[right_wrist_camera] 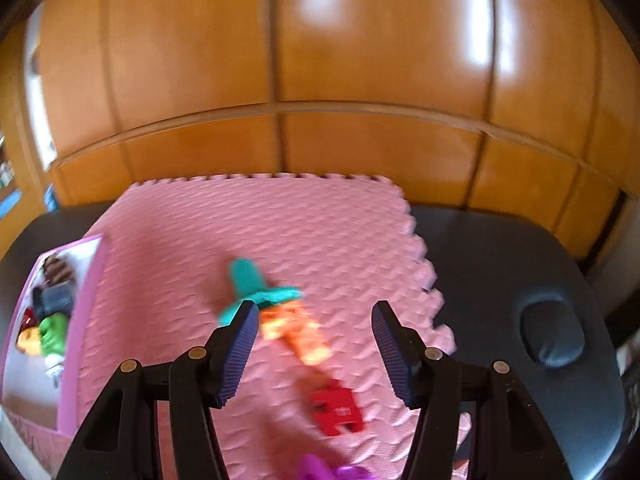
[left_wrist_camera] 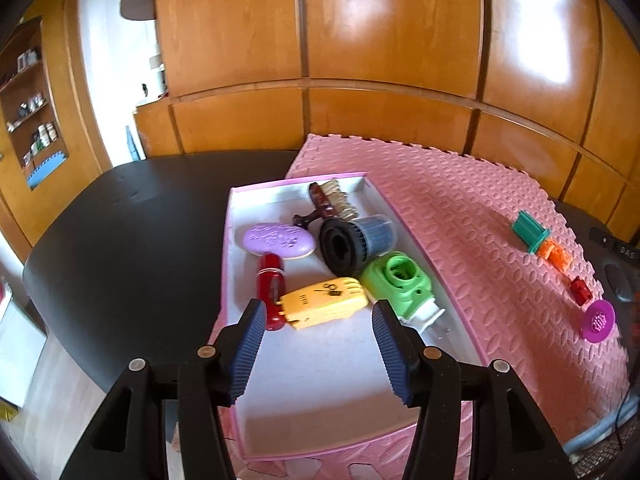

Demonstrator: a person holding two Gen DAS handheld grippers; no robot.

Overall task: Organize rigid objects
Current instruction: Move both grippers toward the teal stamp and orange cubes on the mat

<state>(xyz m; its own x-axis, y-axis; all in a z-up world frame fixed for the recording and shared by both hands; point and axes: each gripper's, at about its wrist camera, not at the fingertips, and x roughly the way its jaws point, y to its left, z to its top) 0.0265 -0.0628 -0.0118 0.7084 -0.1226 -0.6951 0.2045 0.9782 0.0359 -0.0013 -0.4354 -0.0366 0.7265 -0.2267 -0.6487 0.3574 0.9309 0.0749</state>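
Observation:
My left gripper (left_wrist_camera: pixel 319 312) hangs open over the white box with pink rim (left_wrist_camera: pixel 404 216); nothing sits between its fingers. Just ahead of it lies a yellow piece (left_wrist_camera: pixel 324 307). Around it are a red cylinder (left_wrist_camera: pixel 272 292), a purple oval (left_wrist_camera: pixel 279 240), a black-and-grey filter (left_wrist_camera: pixel 356 242), a green part (left_wrist_camera: pixel 400 284) and a brush (left_wrist_camera: pixel 332 200). My right gripper (right_wrist_camera: pixel 312 314) is open above the pink mat (right_wrist_camera: pixel 260 232), empty. Below it lie a teal spool (right_wrist_camera: pixel 256 284), an orange piece (right_wrist_camera: pixel 294 330), a red block (right_wrist_camera: pixel 336 406) and a purple piece (right_wrist_camera: pixel 332 470).
The pink foam mat (left_wrist_camera: pixel 460 208) lies on a black table (left_wrist_camera: pixel 132 232) in front of a wooden panelled wall. In the left wrist view the teal spool (left_wrist_camera: pixel 530 234), orange piece (left_wrist_camera: pixel 556 254), red block (left_wrist_camera: pixel 581 290) and purple disc (left_wrist_camera: pixel 598 320) lie along the mat's right side. The right wrist view is blurred.

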